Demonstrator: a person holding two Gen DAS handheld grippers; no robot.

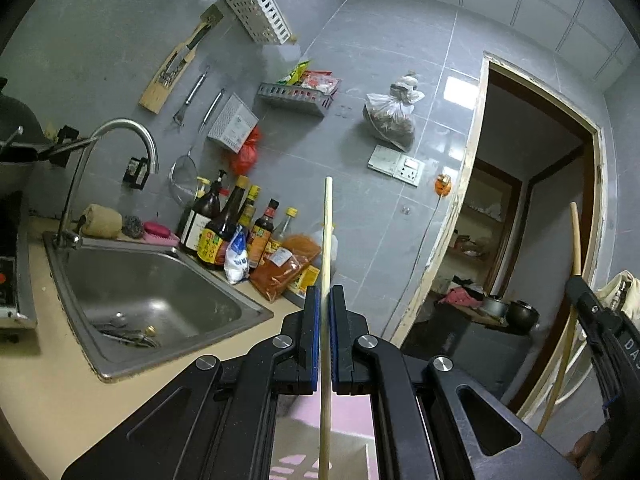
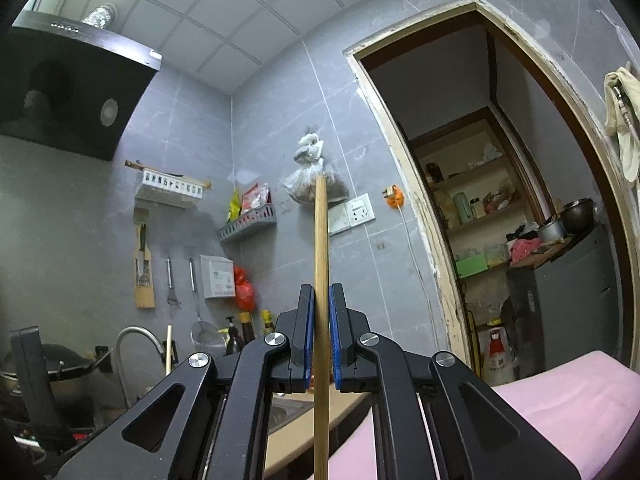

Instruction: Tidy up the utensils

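My left gripper (image 1: 325, 294) is shut on a pale wooden chopstick (image 1: 327, 240) that stands up between its blue pads, above the counter beside the sink (image 1: 156, 280). In the right wrist view my right gripper (image 2: 322, 292) is shut on a second, darker wooden chopstick (image 2: 321, 240), held upright in front of the grey tiled wall. The right gripper (image 1: 600, 320) with its chopstick (image 1: 568, 340) also shows at the right edge of the left wrist view. A white perforated utensil holder (image 1: 258, 12) hangs high on the wall. Some utensils lie in the sink basin (image 1: 128, 334).
Sauce bottles (image 1: 224, 228) and spice packets (image 1: 288, 268) crowd the counter behind the sink. A faucet (image 1: 116, 140) arches over it. A knife board (image 1: 176, 68), peelers, a strainer and a grey rack (image 1: 296, 98) hang on the wall. An open doorway (image 1: 532, 200) lies right. Pink cloth (image 2: 560, 408) lies below.
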